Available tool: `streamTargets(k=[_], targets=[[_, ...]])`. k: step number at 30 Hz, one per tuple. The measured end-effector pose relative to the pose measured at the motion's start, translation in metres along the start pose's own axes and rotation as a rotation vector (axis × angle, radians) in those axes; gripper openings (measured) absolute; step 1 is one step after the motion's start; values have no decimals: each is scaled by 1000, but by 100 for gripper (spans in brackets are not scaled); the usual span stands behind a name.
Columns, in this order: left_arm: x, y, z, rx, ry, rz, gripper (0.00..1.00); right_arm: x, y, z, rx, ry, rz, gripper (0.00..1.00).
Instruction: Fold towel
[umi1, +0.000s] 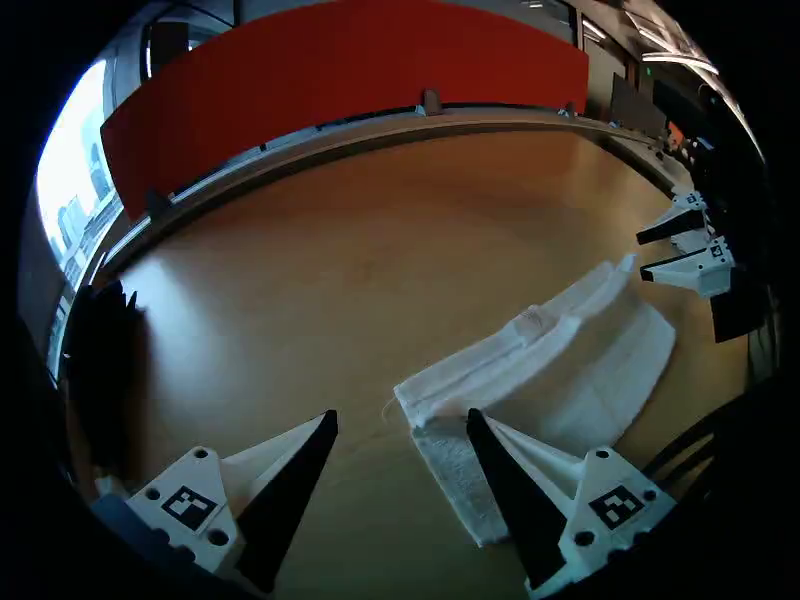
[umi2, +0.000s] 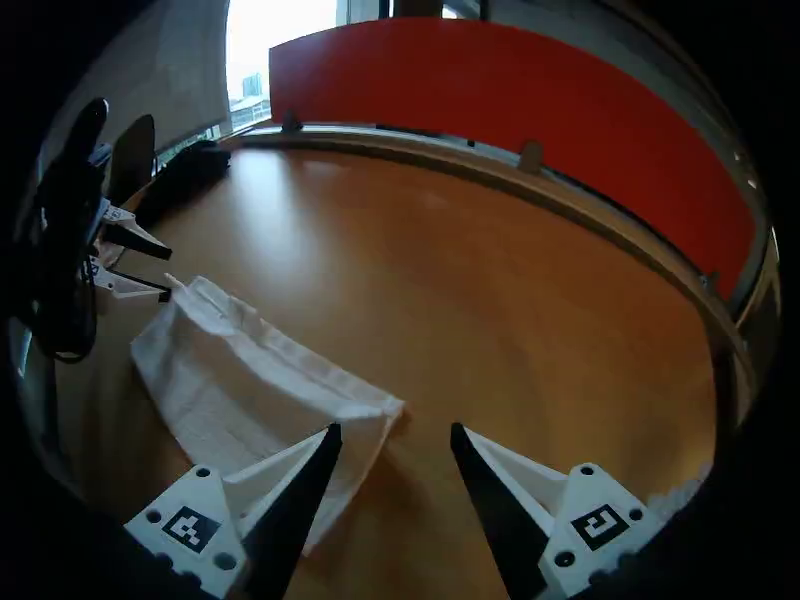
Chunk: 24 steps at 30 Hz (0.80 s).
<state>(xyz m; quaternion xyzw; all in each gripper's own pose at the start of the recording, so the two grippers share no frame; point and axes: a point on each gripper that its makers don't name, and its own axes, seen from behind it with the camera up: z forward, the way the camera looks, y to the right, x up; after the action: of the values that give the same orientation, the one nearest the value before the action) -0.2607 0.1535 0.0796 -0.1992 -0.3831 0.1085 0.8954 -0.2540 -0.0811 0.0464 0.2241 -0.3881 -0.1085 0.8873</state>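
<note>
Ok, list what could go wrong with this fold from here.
The towel lies bunched with a raised ridge; folding over that may leave an uneven stack.
The left gripper and right gripper are open, each with one finger over cloth; closing may miss or catch one layer.

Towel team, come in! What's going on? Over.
Left gripper open, right gripper open, one at each end of the towel. Towel loosely folded, rumpled, lying on table. Nothing on top of it.
</note>
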Motion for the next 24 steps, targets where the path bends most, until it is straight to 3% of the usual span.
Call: streamTargets(k=[12, 24], targets=[[-7, 0, -10, 5, 8, -31, 96, -2, -6, -12, 13, 14, 1, 84], [-23, 2, -30, 16, 14, -74, 96, -13, -15, -32, 21, 25, 17, 85]])
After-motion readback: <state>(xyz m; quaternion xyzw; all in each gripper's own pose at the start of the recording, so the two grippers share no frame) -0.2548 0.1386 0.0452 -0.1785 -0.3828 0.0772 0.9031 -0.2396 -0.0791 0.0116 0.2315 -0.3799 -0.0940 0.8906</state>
